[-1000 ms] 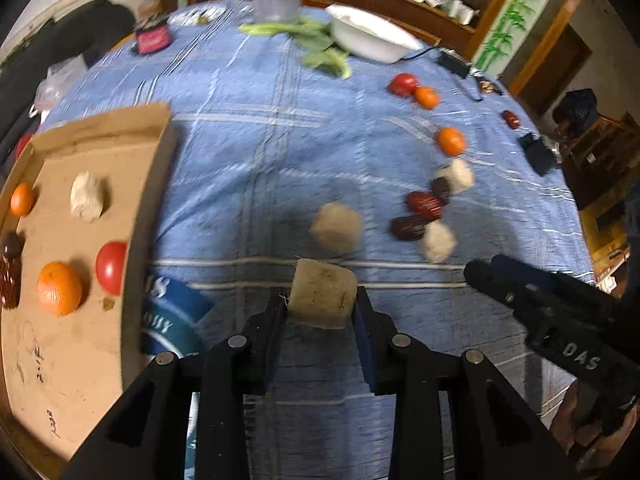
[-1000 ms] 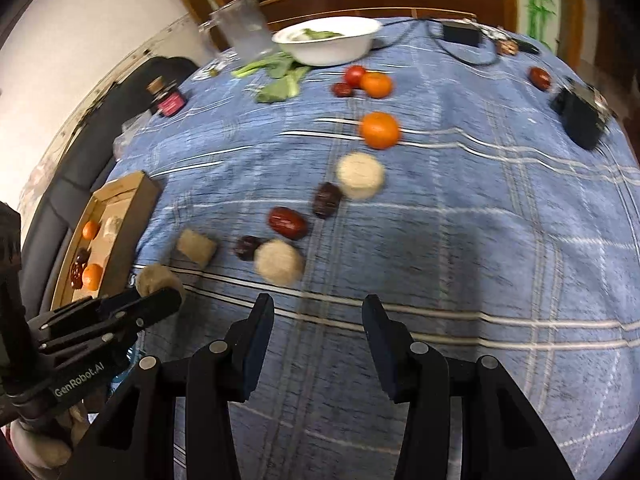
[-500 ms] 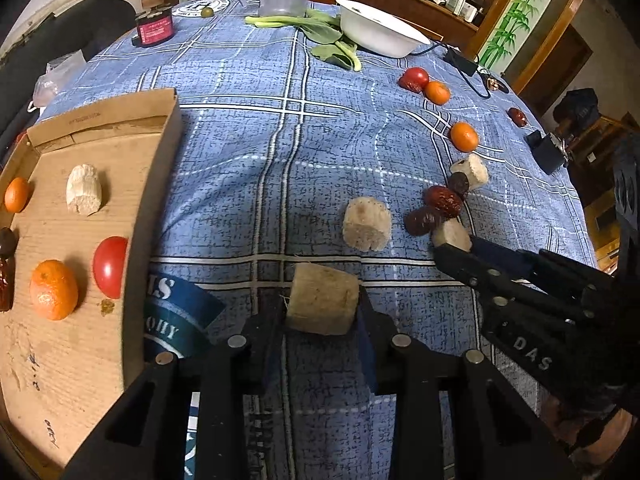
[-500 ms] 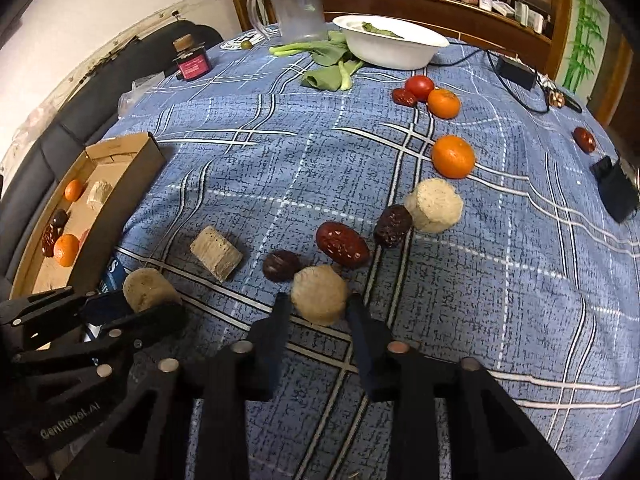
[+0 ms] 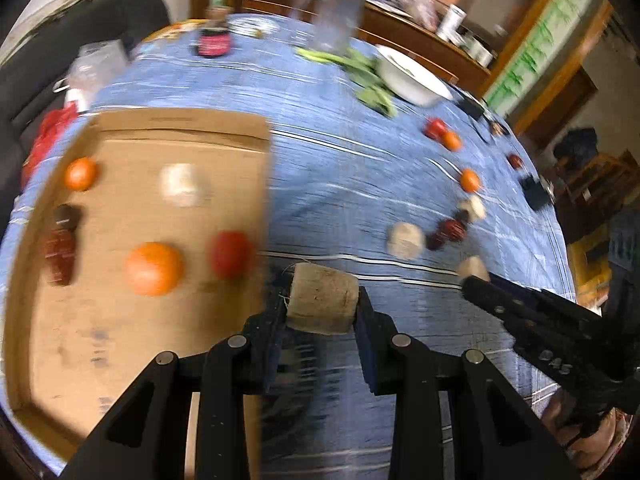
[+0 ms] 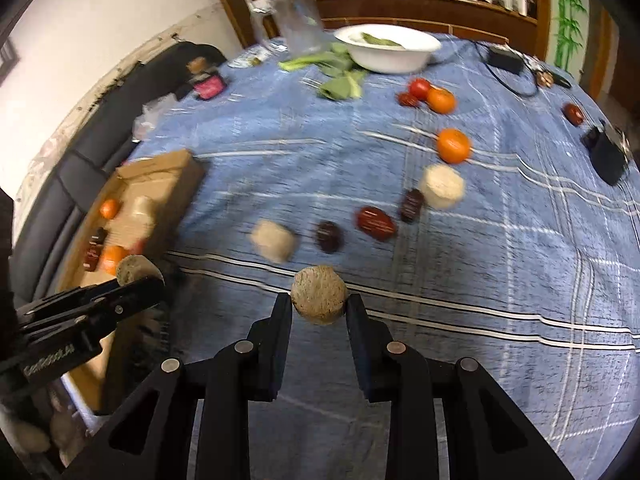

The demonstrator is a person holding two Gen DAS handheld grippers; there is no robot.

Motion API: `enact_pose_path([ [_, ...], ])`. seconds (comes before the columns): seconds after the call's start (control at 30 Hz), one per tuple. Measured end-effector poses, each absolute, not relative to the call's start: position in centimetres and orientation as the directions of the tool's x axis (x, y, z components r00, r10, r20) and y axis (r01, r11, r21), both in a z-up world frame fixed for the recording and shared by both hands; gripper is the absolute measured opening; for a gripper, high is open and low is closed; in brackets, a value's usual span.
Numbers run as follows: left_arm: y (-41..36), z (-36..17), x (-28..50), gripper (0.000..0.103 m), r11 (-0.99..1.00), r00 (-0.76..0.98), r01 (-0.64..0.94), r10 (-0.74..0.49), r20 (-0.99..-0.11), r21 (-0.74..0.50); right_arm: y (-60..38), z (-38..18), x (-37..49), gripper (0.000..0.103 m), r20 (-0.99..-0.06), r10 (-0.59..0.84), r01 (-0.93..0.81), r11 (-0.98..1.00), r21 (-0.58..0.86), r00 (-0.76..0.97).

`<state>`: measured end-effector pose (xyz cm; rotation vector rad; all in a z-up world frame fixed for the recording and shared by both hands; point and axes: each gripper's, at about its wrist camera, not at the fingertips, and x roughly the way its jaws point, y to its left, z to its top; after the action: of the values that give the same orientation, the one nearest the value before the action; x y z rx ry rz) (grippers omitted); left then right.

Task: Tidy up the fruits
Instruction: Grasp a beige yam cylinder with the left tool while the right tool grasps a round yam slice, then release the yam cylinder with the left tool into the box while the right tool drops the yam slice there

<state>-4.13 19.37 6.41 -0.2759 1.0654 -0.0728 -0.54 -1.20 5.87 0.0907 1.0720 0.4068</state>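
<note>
The left gripper (image 5: 322, 308) is clenched on a beige cut chunk (image 5: 322, 304), whose long axis lies across the fingers, flat ends against them. It has swung from over the table (image 5: 360, 176) toward the cardboard tray (image 5: 180, 126), now just left of the fingers. The right gripper (image 6: 319, 304), open a second ago, now grips a round beige piece (image 6: 319, 294), flat face toward the camera. I judge both are ready for the tray, while dates and oranges wait farther ahead.

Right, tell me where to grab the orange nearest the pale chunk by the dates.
Take the orange across its widest middle, coming straight down from above. It is round, so a grip off the middle would likely slip. Set the fingers left and right of it: the pale chunk sits close on its near side.
</note>
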Motion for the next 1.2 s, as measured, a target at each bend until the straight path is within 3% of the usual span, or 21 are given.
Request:
enact_pose_path([
  [0.4, 33.4, 5.4, -7.8, 0.032, 0.929, 0.438, -0.328, -0.013, -0.899, -0.173, 12.6, 7.8, -2.4, 0.031, -0.795, 0.531, -0.487, 0.798, 0.355, 0.292],
  [0.93, 35.7, 3.1, -5.7, 0.032, 0.958, 0.373, -0.264, -0.002, -0.928, -0.108, 21.4, 2.9, -3.4, 0.031, -0.862, 0.45, -0.558, 0.788, 0.26, 0.234],
  [1.2, 36.6, 3.4, -5.5, 0.033, 0.951, 0.382, -0.275, -0.028, -0.924, -0.143, 22.3, 2.4, -3.2, 0.031, -0.868, 0.428, -0.555, 0.799, 0.231, 0.254],
])
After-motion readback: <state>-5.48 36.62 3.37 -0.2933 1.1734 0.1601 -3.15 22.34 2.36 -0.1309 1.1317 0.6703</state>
